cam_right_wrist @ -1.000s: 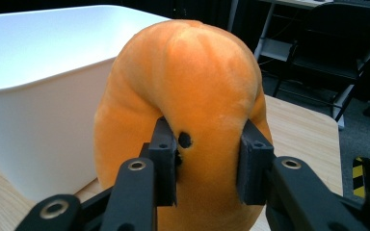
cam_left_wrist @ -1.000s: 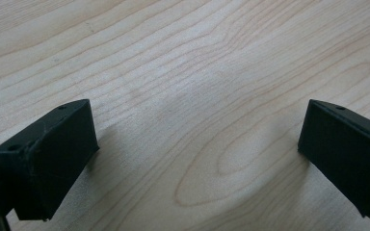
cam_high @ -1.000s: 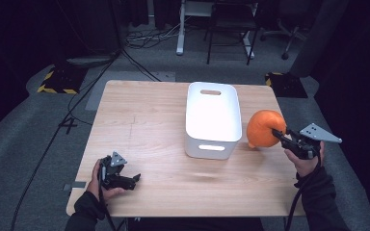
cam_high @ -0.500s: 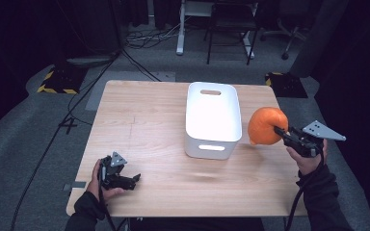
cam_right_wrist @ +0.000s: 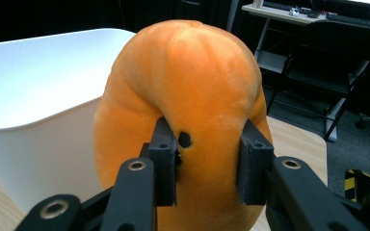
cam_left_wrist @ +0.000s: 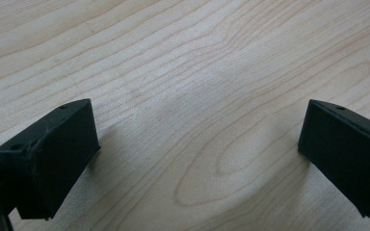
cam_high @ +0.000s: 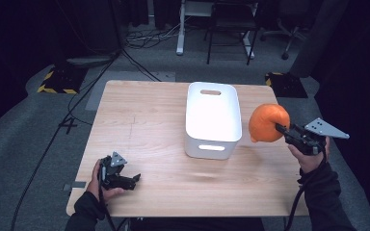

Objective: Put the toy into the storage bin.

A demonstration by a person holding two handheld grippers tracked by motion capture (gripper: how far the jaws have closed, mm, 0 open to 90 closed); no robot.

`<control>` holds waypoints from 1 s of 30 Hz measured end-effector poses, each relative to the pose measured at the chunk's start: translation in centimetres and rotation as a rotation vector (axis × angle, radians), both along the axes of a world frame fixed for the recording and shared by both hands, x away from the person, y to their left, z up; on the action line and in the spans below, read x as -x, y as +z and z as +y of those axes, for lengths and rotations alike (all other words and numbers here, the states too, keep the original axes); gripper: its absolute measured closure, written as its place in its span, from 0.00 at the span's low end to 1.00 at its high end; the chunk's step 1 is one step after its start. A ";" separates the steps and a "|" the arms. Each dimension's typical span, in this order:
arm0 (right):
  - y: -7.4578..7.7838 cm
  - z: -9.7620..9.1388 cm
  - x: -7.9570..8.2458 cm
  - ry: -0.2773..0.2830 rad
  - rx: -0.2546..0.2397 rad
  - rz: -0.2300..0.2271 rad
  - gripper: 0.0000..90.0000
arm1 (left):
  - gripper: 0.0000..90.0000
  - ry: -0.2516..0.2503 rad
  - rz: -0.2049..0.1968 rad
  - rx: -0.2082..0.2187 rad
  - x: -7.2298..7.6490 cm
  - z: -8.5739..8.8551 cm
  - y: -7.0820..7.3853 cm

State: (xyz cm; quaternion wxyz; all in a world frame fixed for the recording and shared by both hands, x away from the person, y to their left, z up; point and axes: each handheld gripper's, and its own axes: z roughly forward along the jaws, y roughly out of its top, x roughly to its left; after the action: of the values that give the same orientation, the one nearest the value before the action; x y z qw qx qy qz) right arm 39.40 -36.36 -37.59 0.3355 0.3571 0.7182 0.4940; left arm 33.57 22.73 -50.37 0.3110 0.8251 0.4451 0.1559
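No readable writing anywhere. Right gripper (cam_right_wrist: pixel 207 166) squeezes a fuzzy orange plush pumpkin (cam_high: pixel 268 122) beside the smooth white plastic bin (cam_high: pixel 212 120); left gripper (cam_high: pixel 124 179) sits wide open over the near-left of the woodgrain table (cam_high: pixel 144 115).

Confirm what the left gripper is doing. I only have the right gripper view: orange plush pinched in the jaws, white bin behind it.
Observer: The left gripper is open, jaws wide apart, nothing between them; the left gripper view has just bare wooden table under it.
Operator: Where on the table?
Observer: Near the front left corner, well apart from the white bin.
Operator: Is the plush over the bin?
Observer: No. In the high view the orange plush hangs beside the bin's right wall, off the tabletop, held by the right gripper.
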 end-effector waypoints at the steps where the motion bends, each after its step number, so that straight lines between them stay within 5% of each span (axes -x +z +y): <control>1: 0.1 0.0 0.0 -0.001 0.001 0.001 0.73 | 0.01 0.000 0.000 0.000 0.0 0.0 0.0; 30: 4.2 1.1 -0.4 0.012 -0.004 -0.070 0.73 | 0.01 0.000 0.000 0.000 0.0 0.0 0.0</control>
State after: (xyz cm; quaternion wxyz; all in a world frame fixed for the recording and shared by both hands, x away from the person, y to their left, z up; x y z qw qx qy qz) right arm 39.84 -35.26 -33.38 0.3569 0.3361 0.7070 0.5097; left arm 33.57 22.73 -50.37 0.3111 0.8251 0.4452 0.1559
